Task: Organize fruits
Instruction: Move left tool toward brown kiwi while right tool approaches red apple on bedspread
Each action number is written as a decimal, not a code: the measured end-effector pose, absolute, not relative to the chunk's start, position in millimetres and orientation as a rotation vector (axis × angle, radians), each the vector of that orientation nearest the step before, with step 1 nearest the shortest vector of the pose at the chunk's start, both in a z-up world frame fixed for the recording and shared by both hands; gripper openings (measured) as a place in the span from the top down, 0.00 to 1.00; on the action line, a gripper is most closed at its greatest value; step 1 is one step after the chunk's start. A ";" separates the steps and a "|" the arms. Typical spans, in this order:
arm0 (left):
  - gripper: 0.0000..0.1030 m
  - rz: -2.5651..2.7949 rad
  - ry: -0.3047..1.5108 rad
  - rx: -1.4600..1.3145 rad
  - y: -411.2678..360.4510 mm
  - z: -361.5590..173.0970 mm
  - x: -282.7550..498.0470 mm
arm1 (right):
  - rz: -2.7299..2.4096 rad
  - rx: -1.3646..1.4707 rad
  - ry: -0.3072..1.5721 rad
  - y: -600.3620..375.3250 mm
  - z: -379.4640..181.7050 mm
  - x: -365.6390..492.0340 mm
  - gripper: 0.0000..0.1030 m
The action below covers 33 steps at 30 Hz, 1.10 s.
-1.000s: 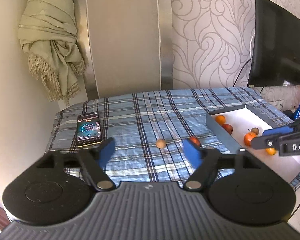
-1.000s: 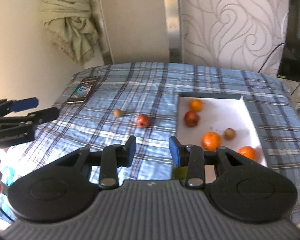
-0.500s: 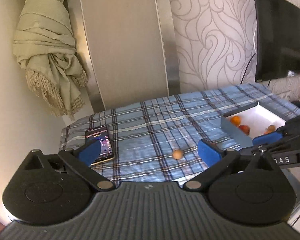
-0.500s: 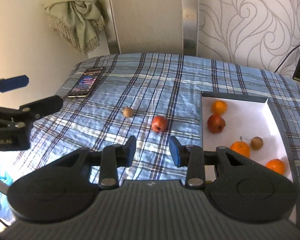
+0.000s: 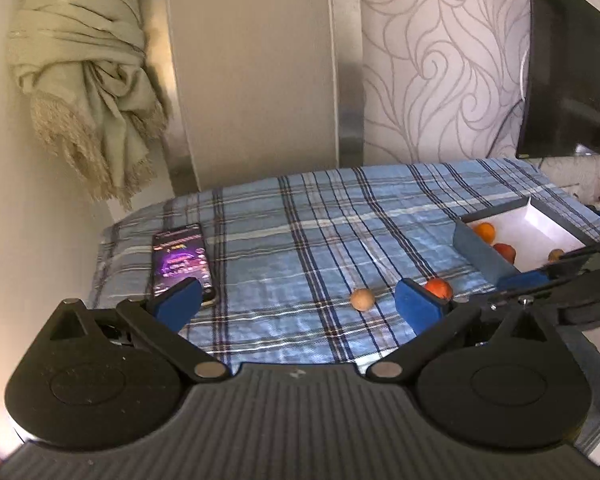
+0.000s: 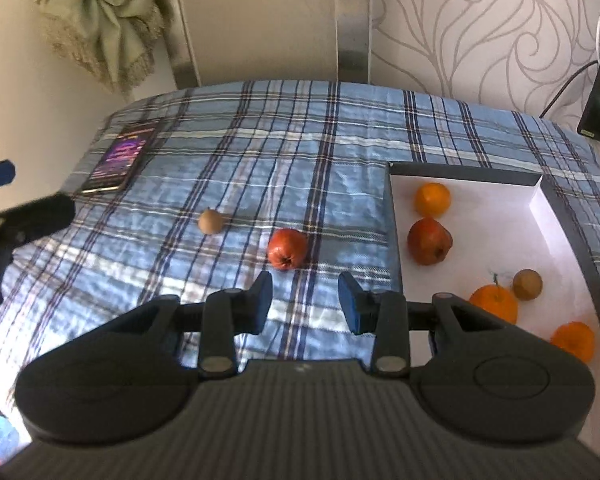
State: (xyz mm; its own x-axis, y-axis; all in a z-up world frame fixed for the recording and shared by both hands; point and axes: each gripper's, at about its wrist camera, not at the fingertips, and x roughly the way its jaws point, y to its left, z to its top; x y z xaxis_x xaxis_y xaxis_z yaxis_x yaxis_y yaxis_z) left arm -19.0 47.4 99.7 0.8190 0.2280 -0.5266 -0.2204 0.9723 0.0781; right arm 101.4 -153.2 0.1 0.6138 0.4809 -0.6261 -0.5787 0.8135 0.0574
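We aim right gripper (image 6: pixel 304 300), jaws apart and empty, at red fruit (image 6: pixel 287 249) just ahead on bench; centre it, lower, pinch gently. Left gripper (image 5: pixel 295 302) spread wide, idle.

Woven plaid cloth (image 6: pixel 300 152), creased and matt. Box (image 6: pixel 464 170) with smooth matt white lining. Apple (image 6: pixel 287 249) with glossy skin; brown fruit (image 6: pixel 210 221) dull. Phone (image 6: pixel 119 160) with glossy screen. Fringed fabric curtain (image 5: pixel 87 80). Left gripper (image 5: pixel 300 304) of matt black plastic.
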 end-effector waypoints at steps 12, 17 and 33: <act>0.00 0.096 0.592 0.078 37.7 70.2 10.4 | 0.590 -0.127 0.686 -129.8 -12.8 114.8 0.62; 0.00 0.069 0.580 0.093 42.5 65.0 11.2 | 0.573 -0.121 0.692 -123.0 -19.1 121.9 0.62; 0.00 0.099 0.583 0.104 56.5 53.2 15.9 | 0.557 -0.191 0.679 -102.8 -31.9 127.1 0.63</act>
